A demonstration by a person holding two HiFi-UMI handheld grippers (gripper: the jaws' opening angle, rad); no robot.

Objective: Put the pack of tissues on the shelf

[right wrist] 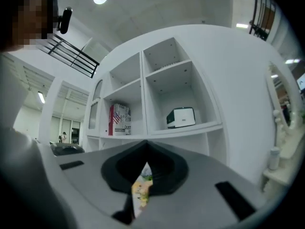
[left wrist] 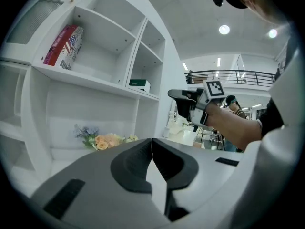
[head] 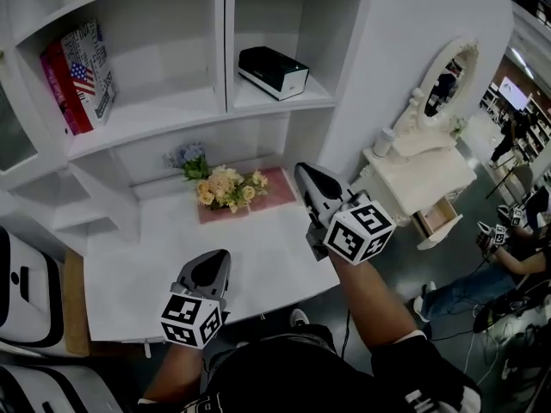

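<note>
Left gripper [head: 217, 261], right gripper [head: 308, 175] pressed together, empty — pack of tissues [head: 273, 71] on shelf [head: 301, 101]

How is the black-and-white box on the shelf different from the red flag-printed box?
The black-and-white box lies flat; the flag-printed box stands on end. The black-and-white box occupies the right compartment, the flag-printed box the left. Both rest on the same shelf level.

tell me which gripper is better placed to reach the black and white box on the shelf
Right, probably. The right gripper is further forward and nearer the compartment holding the black and white box; the left gripper sits back and to the left. Both jaws are shut with nothing held.
</note>
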